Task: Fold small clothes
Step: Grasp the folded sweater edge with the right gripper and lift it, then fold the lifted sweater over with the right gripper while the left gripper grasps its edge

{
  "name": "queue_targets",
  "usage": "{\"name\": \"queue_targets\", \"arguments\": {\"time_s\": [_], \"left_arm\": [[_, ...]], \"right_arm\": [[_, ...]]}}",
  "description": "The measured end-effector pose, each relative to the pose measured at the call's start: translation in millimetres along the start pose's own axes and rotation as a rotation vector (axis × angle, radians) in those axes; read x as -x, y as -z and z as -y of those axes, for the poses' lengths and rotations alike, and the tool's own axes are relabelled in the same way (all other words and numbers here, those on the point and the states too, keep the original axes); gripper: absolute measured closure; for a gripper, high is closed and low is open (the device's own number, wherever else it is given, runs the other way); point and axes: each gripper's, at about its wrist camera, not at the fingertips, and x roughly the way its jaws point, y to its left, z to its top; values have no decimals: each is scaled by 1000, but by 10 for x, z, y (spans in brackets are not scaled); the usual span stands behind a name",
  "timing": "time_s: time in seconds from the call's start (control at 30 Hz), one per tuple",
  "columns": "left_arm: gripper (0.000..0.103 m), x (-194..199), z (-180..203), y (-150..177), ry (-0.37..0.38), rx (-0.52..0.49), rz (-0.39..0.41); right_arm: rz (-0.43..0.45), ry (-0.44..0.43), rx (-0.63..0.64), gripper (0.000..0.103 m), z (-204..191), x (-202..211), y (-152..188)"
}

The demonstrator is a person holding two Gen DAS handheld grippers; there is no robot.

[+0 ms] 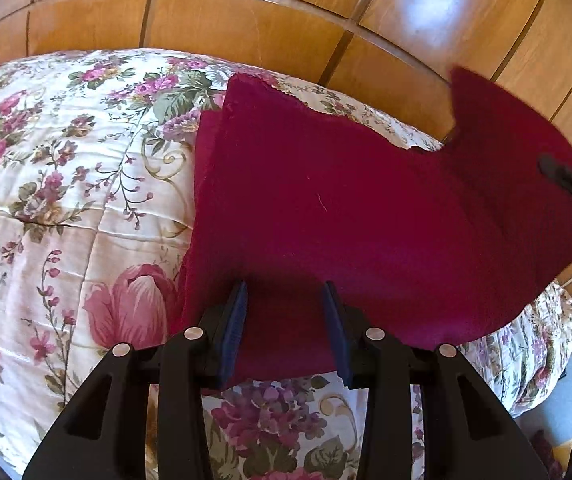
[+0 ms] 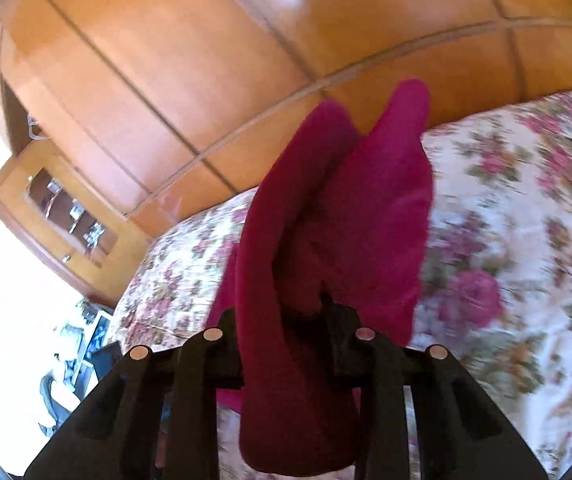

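Wooden wardrobe panels (image 1: 245, 20) are backing a floral bedspread (image 1: 65, 184). Left gripper (image 1: 286, 332) fingers are standing apart, straddling the red garment (image 1: 346, 208) edge lying on the bed. Right gripper (image 2: 286, 332) fingers are clamping a lifted fold of it.

The right gripper (image 2: 286, 320) is clamped on a dark red knit garment (image 2: 338, 220), whose bunched fabric drapes over the fingers and rises in two blurred lobes. Beneath lies a floral bedspread (image 2: 518, 220), smeared by motion. Behind the bed's far edge stands a glossy wooden wardrobe (image 2: 205, 60). At the left hangs a small wooden glass-fronted cabinet (image 2: 65, 216).
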Motion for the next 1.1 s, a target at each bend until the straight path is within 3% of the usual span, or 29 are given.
{"name": "queue_targets", "arguments": {"time_s": [0.2, 0.47, 0.53, 0.57, 0.67, 0.83, 0.93, 0.97, 1.0, 1.1], "left_arm": [[66, -1, -67, -6, 41, 37, -2], [66, 263, -329, -28, 117, 154, 22], [66, 368, -459, -39, 127, 194, 36], [66, 439, -541, -44, 122, 217, 47], [66, 576, -713, -81, 122, 259, 67], [66, 783, -846, -204, 181, 308, 100], [65, 866, -845, -343, 271, 325, 111], [53, 879, -838, -381, 290, 326, 112], [47, 870, -819, -432, 303, 330, 115], [44, 768, -740, -605, 346, 330, 86]], "right_arm": [[-60, -61, 105, 77, -603, -483, -26], [-259, -48, 212, 76, -1023, -1376, 410], [-281, -52, 214, 69, -1033, -1483, 479], [-289, -71, 213, 59, -1038, -1509, 507], [-286, -165, 204, 38, -1064, -1438, 523], [-229, -248, 174, 37, -905, -922, 529], [-200, -228, 168, 36, -743, -611, 579], [-192, -207, 166, 36, -659, -496, 614], [-186, -177, 163, 36, -573, -392, 656], [-178, -98, 159, 36, -367, -178, 783]]}}
